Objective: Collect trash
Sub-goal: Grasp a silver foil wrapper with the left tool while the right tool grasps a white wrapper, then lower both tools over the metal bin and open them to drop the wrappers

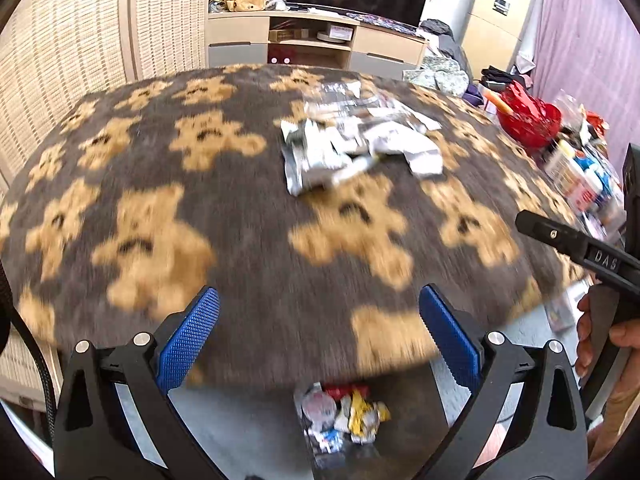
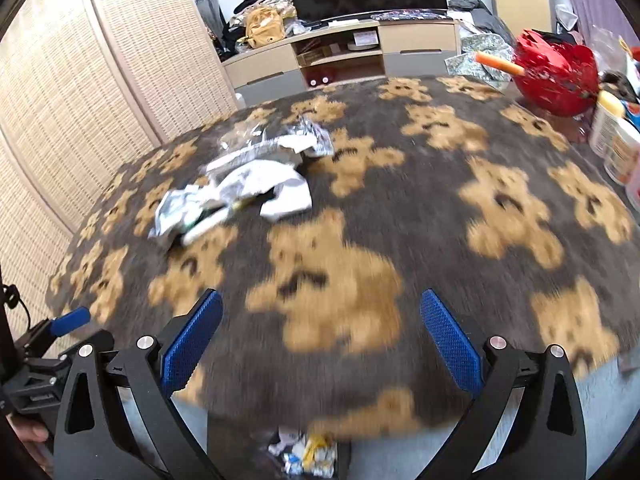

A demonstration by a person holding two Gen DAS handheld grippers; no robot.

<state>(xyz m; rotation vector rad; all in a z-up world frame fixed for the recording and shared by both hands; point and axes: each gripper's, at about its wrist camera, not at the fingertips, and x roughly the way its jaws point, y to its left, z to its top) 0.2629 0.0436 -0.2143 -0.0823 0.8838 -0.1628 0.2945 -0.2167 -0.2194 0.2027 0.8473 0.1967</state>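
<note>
A heap of crumpled silver and white wrappers (image 1: pixel 356 140) lies on the grey table cloth with tan bears (image 1: pixel 248 216), toward the far side; in the right wrist view the wrappers (image 2: pixel 248 184) sit left of centre. Below the table's near edge a bin with colourful wrappers (image 1: pixel 340 420) shows between the fingers, and the same bin (image 2: pixel 308 454) shows low in the right wrist view. My left gripper (image 1: pixel 319 336) stands wide open with nothing between its blue pads. My right gripper (image 2: pixel 322 340) is open too, and empty. Both hang over the table's near edge, short of the heap.
A red helmet (image 2: pixel 556 76) and several bottles and jars (image 2: pixel 616 140) crowd the table's right side. A woven screen (image 1: pixel 60 52) stands at the left. A TV cabinet (image 1: pixel 316 44) is beyond the table. A hand (image 1: pixel 608 340) holds the other gripper at the right edge.
</note>
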